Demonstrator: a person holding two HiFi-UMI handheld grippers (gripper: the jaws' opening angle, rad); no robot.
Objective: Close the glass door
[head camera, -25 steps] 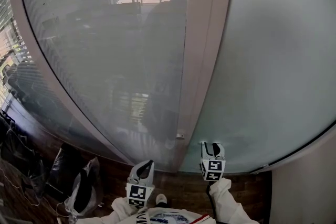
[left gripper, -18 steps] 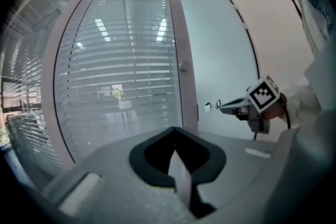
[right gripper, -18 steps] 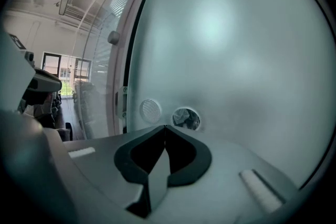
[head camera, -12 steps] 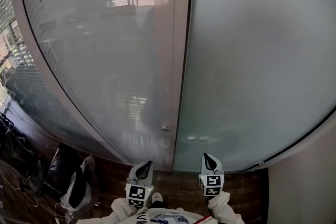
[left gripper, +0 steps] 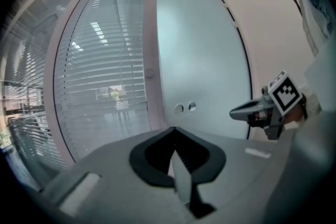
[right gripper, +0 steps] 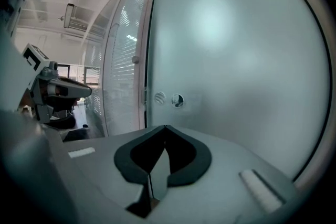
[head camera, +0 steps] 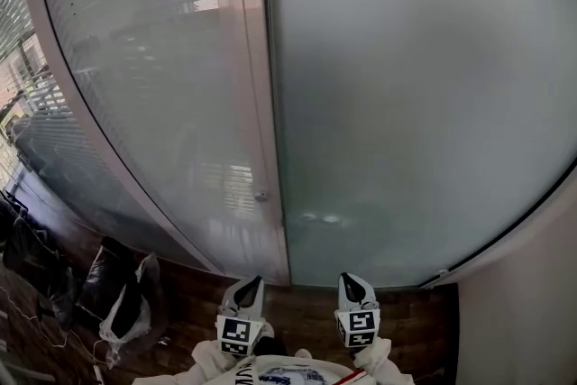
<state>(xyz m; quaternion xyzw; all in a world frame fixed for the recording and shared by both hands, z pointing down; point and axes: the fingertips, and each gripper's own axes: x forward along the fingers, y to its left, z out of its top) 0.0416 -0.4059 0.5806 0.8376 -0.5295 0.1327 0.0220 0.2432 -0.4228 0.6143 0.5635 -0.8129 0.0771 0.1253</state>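
The frosted glass door (head camera: 406,104) fills the middle and right of the head view. Its left edge lies along the pale frame post (head camera: 251,104) with only a thin dark line between them, and two small round fittings (head camera: 321,217) sit low on the door near that edge. Left of the door stands a glass wall with slats (head camera: 135,59), and below the door, over the wooden floor (head camera: 302,307), the left tongs (head camera: 247,288) and right tongs (head camera: 354,282) point toward it without touching, each closed tight with nothing between its jaws.
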